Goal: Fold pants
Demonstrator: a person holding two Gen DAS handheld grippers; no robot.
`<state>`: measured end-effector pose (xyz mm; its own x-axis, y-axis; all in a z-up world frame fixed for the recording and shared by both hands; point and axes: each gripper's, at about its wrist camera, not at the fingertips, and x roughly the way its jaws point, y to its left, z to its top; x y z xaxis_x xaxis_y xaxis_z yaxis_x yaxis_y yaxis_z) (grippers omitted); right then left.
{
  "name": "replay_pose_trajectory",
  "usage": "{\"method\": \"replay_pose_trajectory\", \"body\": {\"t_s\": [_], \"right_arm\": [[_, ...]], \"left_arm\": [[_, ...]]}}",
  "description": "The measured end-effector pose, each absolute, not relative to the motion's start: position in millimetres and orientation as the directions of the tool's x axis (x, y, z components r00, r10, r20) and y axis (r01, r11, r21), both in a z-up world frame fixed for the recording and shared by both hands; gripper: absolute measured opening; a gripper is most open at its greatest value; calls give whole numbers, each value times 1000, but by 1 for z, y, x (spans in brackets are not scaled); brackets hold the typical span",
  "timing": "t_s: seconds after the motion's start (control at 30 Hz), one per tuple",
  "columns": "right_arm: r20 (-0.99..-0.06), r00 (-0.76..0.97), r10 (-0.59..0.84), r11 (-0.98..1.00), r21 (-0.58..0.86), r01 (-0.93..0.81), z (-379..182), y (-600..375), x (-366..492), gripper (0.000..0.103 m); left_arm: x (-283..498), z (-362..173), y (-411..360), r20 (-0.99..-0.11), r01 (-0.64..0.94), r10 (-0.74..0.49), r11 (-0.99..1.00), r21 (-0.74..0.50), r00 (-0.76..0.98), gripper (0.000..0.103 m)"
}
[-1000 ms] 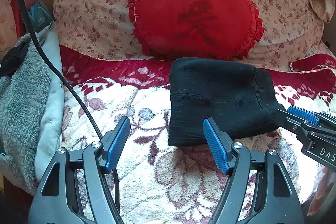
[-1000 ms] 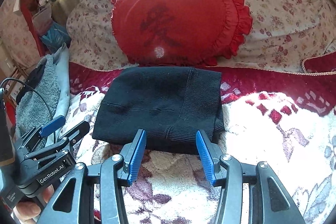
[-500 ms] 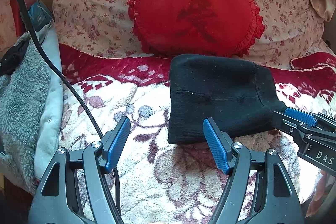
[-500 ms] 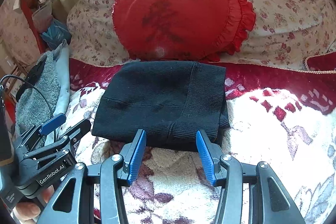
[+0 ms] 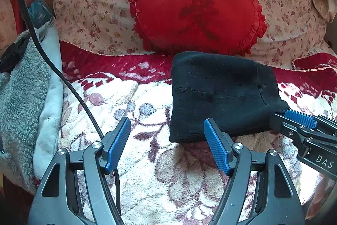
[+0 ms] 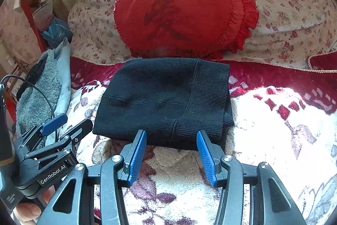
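Note:
The black knit pants [image 5: 221,96] lie folded into a compact rectangle on the floral blanket [image 5: 147,119], just in front of the red pillow; they also show in the right wrist view [image 6: 164,100]. My left gripper [image 5: 167,134] is open and empty, at the near left corner of the bundle, its right finger at the near edge. My right gripper [image 6: 171,138] is open and empty, its fingertips at the bundle's near edge. Each gripper shows in the other's view, the right one [image 5: 299,119] and the left one [image 6: 54,121].
A red ruffled pillow [image 5: 195,12] leans on a large floral cushion [image 5: 94,7] behind the pants. A grey fleece garment [image 5: 23,98] lies at the left edge. A black cable [image 5: 54,69] runs across the left side of the blanket.
Both grippers have drawn back and lowered slightly; the folded pants sit a little higher in both views. The pants lie still and both grippers stay open.

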<state>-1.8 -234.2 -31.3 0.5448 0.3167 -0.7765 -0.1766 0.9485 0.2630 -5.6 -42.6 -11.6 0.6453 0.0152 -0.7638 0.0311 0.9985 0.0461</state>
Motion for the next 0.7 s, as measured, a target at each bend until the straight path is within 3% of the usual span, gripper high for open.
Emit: {"method": "replay_pose_trajectory", "body": {"t_s": [0.7], "right_arm": [[-779, 540, 319, 948, 271, -169, -35, -232, -5, 48]], "left_arm": [[-11, -12, -42, -742, 40, 13, 998, 53, 670, 72]]}}
